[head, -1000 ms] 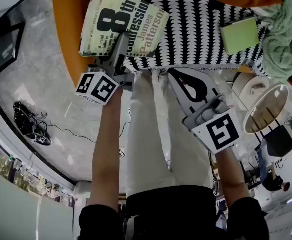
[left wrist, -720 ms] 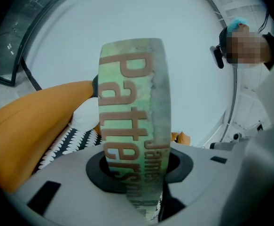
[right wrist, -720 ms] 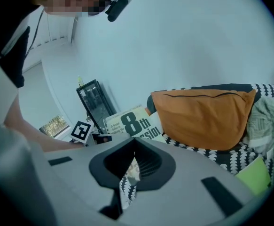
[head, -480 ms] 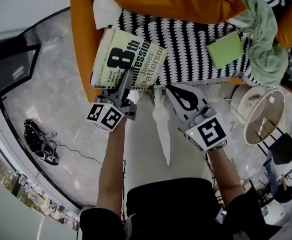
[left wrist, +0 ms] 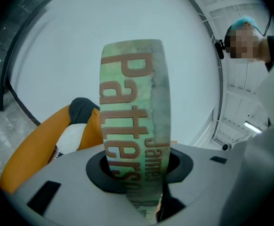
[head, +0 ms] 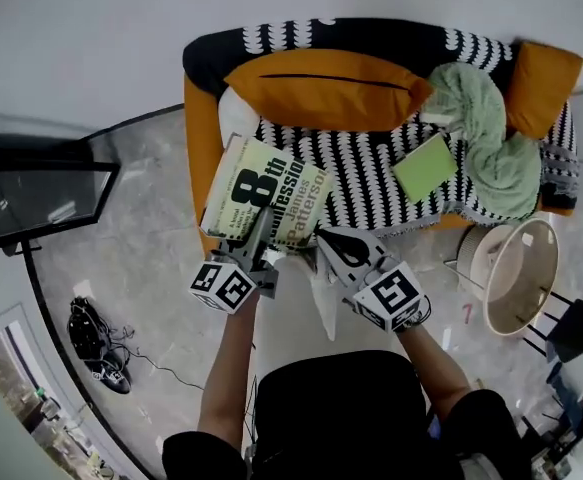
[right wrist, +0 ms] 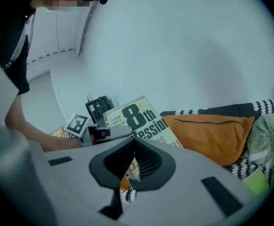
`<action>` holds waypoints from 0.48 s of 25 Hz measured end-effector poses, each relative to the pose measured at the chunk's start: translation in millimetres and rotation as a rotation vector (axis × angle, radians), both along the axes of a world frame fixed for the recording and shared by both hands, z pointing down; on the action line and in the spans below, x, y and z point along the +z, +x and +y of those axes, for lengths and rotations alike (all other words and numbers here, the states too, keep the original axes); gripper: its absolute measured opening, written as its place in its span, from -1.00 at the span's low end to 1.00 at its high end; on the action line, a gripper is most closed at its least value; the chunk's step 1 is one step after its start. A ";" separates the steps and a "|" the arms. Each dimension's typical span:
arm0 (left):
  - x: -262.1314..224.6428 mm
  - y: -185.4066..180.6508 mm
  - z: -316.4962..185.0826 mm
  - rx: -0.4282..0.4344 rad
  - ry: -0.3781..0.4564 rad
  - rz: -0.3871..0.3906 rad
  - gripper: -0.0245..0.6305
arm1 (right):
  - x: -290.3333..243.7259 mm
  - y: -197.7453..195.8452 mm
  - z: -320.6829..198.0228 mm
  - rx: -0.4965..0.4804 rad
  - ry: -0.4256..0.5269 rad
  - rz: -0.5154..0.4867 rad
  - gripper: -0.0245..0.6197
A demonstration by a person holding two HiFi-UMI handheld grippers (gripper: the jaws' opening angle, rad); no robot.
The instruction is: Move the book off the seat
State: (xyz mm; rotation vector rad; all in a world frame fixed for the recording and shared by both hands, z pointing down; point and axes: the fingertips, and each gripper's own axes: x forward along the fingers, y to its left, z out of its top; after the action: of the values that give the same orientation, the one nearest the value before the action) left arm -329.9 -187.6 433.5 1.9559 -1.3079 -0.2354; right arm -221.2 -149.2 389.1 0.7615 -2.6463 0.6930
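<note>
Over the front corner of the orange sofa [head: 199, 138] on the person's left, the paperback book [head: 271, 183] is held up off the seat with its pale green cover turned toward the head camera. The large "8th" and the author's name, James Patterson, can be read on it. The left hand-held gripper [head: 260, 220] is clenched on the book's lower edge. In the left gripper view the book [left wrist: 132, 102] rises upright from between the two jaws [left wrist: 137, 168], its spine lettering facing the camera, with the sofa's arm low on the left behind it. The right hand-held gripper [head: 327, 239] has its jaws pressed together with nothing between them. Its tips lie just beside the book's lower corner, in front of the sofa's front edge, and whether they touch the book cannot be told. From the right gripper view the book [right wrist: 134, 117] stands tilted beyond the closed tips [right wrist: 129, 142], to the left of the orange pillow [right wrist: 212, 131]. On the sofa seat lies a black-and-white patterned throw [head: 371, 178]. On it, toward the sofa's right side, is a light green notebook [head: 423, 168], next to a bunched green blanket [head: 486, 148]. The orange pillow [head: 326, 88] leans along the sofa's back.
</note>
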 end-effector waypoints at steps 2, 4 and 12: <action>-16.9 0.1 2.7 0.000 0.004 -0.007 -0.43 | -15.0 4.8 -0.8 0.013 -0.001 -0.013 -0.88; -35.5 0.2 5.7 0.008 0.018 -0.018 -0.43 | -30.8 8.7 0.4 0.027 0.007 -0.019 -0.88; -127.6 2.0 24.1 0.047 0.087 -0.060 -0.43 | -98.1 12.2 16.1 0.024 0.044 -0.040 -0.88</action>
State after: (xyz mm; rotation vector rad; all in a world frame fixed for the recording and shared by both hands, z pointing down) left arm -327.9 -163.5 305.9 2.0788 -1.3083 -0.2150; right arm -209.0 -133.1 291.0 0.8011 -2.7012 0.6649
